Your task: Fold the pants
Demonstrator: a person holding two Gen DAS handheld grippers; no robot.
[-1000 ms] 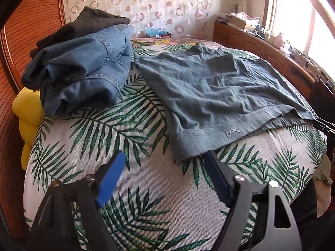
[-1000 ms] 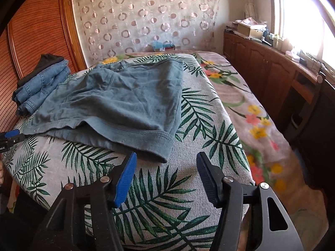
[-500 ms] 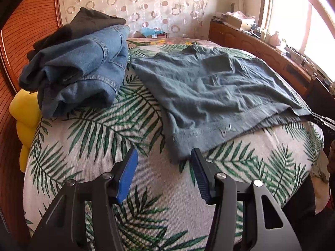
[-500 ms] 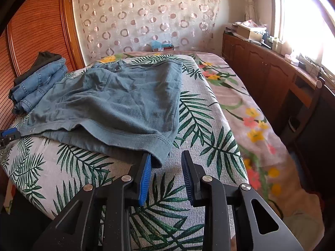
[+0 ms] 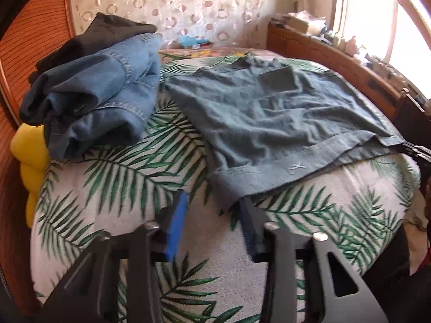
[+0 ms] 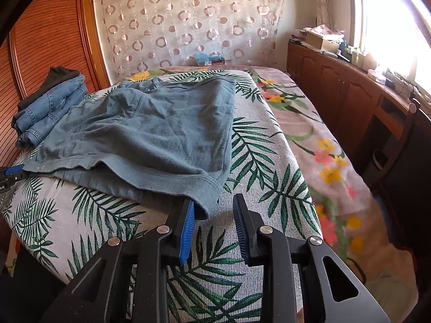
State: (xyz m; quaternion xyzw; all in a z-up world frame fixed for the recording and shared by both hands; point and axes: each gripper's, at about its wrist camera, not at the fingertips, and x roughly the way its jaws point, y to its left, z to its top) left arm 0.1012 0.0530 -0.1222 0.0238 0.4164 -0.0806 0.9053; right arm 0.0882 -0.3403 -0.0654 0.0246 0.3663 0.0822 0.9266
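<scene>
Grey-blue pants [image 5: 269, 123], short in the leg, lie flat on the palm-leaf bed cover [image 5: 113, 177], hem toward me. My left gripper [image 5: 214, 199] sits at the hem's near left corner. Its jaws are closing with that corner hanging between them, and a gap still shows beside the blue pad. My right gripper [image 6: 214, 200] is at the other hem corner of the pants [image 6: 150, 134]. Its jaws are closing too, the cloth tip resting against the blue pad with space on the other side. The left gripper [image 6: 10, 171] shows at the left edge of the right wrist view.
Folded jeans [image 5: 94, 94] with a dark garment on top are stacked at the far left, over a yellow cushion [image 5: 29, 156]. A wooden headboard [image 6: 48, 43] stands left. A wooden cabinet [image 6: 350, 94] with clutter runs under the window on the right, beside a floral blanket [image 6: 309, 140].
Both pairs of jaws have narrowed a good deal. Each gripper has crept forward, so a hem corner of the pants now lies between its fingers.
</scene>
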